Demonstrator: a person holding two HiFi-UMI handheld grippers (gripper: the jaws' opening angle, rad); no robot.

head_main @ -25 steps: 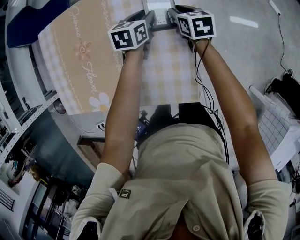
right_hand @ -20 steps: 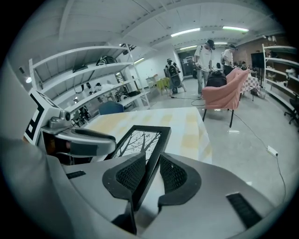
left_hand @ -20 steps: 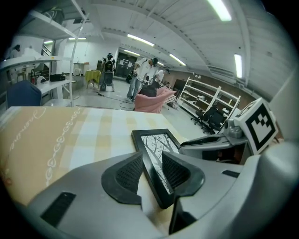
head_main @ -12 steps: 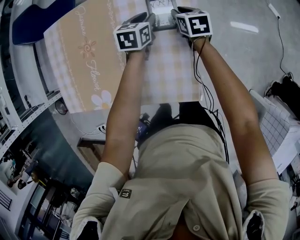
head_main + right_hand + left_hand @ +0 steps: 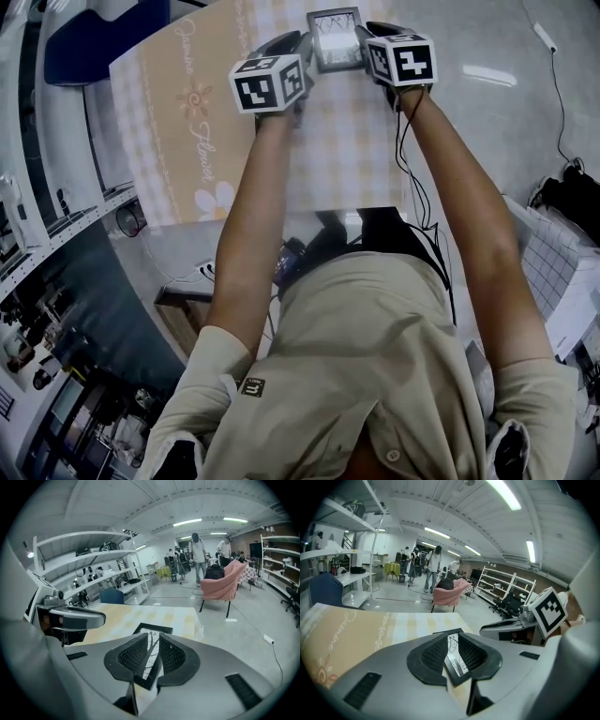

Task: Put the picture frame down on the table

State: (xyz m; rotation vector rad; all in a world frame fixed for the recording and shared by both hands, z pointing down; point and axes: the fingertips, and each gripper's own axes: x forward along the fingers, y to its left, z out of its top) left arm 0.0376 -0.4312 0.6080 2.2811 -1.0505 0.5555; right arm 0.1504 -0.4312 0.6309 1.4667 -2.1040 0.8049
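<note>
The picture frame (image 5: 336,42), dark-edged with a black-and-white print, hangs above the checked tablecloth of the table (image 5: 187,141), held by its two side edges. My left gripper (image 5: 302,45) has just been closing its jaws and now has them shut on the frame's left edge. My right gripper (image 5: 367,39) is shut on the right edge. In the left gripper view the frame (image 5: 457,663) sits edge-on between the ribbed pads (image 5: 433,653). The right gripper view shows the frame (image 5: 145,665) clamped in the same way.
A blue chair (image 5: 323,590) stands at the table's far left side. A pink armchair (image 5: 225,585) and several people stand on the floor beyond the table. Shelving (image 5: 84,559) lines the wall. A white checked box (image 5: 562,267) lies at the right.
Both grippers have risen together with the picture frame between them. More of the frame shows in the head view, now lifted off the tablecloth.
</note>
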